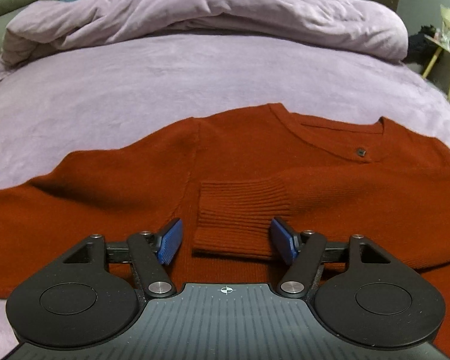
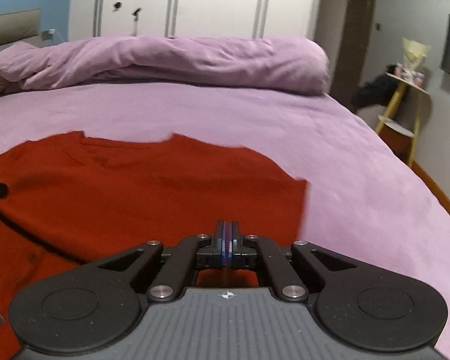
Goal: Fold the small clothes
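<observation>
Sleeve fold under way. The rust-red sweater lies flat on the lilac bed, front up, neckline away from me. One sleeve is already laid across the chest; its ribbed cuff sits between the pads of my left tongs, which stand parted, neither pad pressing the knit. I judge that cuff as placed and let go.

My right tongs are closed, blue pads flat together, over the sweater's straight side edge. I can't make out any cloth pinched between them.

Next move, as I judge it: the other sleeve lies spread out to the far side in the left view and needs folding in. That calls for a pinch at its cuff and a low carry across, so the body underneath is not dragged.

Materials: fine soft knit, heavier ribbing at cuff and neckband, one small dark button near the collar. Bed sheet smooth, faintly creased; a bunched duvet of the same lilac heaped at the far end.
</observation>
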Demonstrator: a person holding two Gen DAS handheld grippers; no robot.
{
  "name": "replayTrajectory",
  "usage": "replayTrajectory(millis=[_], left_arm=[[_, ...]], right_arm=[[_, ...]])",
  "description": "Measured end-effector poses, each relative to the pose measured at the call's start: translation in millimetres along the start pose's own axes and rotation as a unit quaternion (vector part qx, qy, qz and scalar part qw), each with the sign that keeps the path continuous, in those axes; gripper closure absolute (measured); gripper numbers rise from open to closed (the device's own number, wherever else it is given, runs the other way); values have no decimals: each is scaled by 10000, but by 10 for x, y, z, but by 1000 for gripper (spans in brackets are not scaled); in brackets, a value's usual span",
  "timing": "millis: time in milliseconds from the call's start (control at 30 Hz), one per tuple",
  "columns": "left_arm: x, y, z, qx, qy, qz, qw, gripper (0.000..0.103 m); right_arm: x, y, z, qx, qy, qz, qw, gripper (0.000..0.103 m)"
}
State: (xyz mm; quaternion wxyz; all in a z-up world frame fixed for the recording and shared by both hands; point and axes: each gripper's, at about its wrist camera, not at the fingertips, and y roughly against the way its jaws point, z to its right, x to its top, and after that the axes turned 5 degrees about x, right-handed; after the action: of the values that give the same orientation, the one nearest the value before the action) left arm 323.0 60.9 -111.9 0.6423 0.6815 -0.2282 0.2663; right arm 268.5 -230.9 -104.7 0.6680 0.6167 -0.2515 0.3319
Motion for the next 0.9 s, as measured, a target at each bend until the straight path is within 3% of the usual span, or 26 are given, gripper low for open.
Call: replayTrajectory(millis=[100, 200, 333, 400, 633, 900], left_arm=[[-3, -23, 27, 88, -51, -16, 9999, 30], [-4, -34, 10, 68, 6, -49, 10000, 29], [-9, -54, 11, 66, -29, -19, 10000, 26], [-7, -61, 19, 61, 18, -32, 10000, 26], [-10, -69, 22, 106, 21, -39, 9999, 23], [-40, 14, -148, 17, 318, -176, 9993, 21]], right_arm=[[-9, -250, -61, -153, 307, -295, 9990, 102], [-139, -265, 36, -409, 619, -176, 9971, 102], [-225, -251, 312, -944, 438, -185, 9944, 102], [-245, -212, 461, -774, 184, -153, 9967, 102], [-333, -318, 266, -1157, 1039, -160, 9877, 102], [-159, -236, 213, -1119, 1160, -369, 9862, 102]])
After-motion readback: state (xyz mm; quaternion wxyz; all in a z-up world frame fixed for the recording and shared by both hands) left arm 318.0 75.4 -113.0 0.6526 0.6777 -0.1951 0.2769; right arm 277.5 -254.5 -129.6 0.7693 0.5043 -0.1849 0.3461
